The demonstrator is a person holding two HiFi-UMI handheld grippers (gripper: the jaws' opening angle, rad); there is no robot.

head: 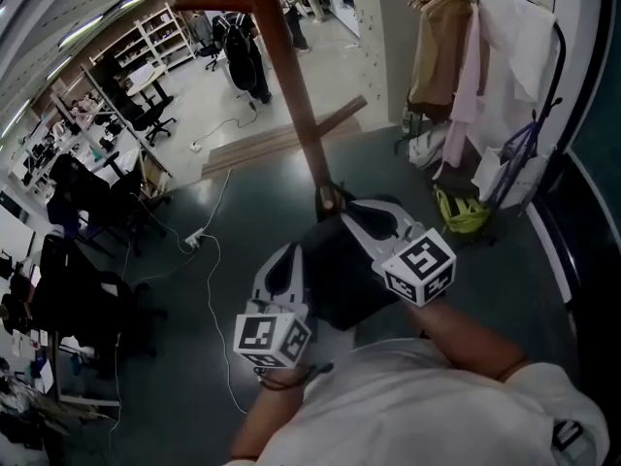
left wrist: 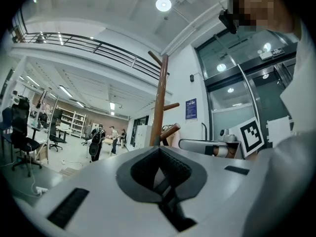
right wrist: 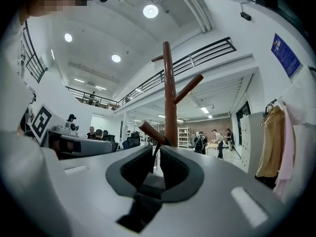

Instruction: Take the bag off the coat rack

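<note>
Your left hand-held gripper (left wrist: 159, 151) is pressed together on nothing, just left of the black soft bag (head: 340, 265), so your right hand-held gripper (right wrist: 155, 149) is the nearer one. Its jaws are spread to a narrow slot with the bag's thin dark strap (right wrist: 154, 156) running up through it to the short brown wooden peg (right wrist: 150, 131). The bag hangs straight down against the tall brown wooden coat rack pole (head: 291, 85), so I reckon lift up and back toward yourself; there's plenty of dark floor (head: 252, 202) around, and the garment rail of coats (head: 441, 56) is well apart.
</note>
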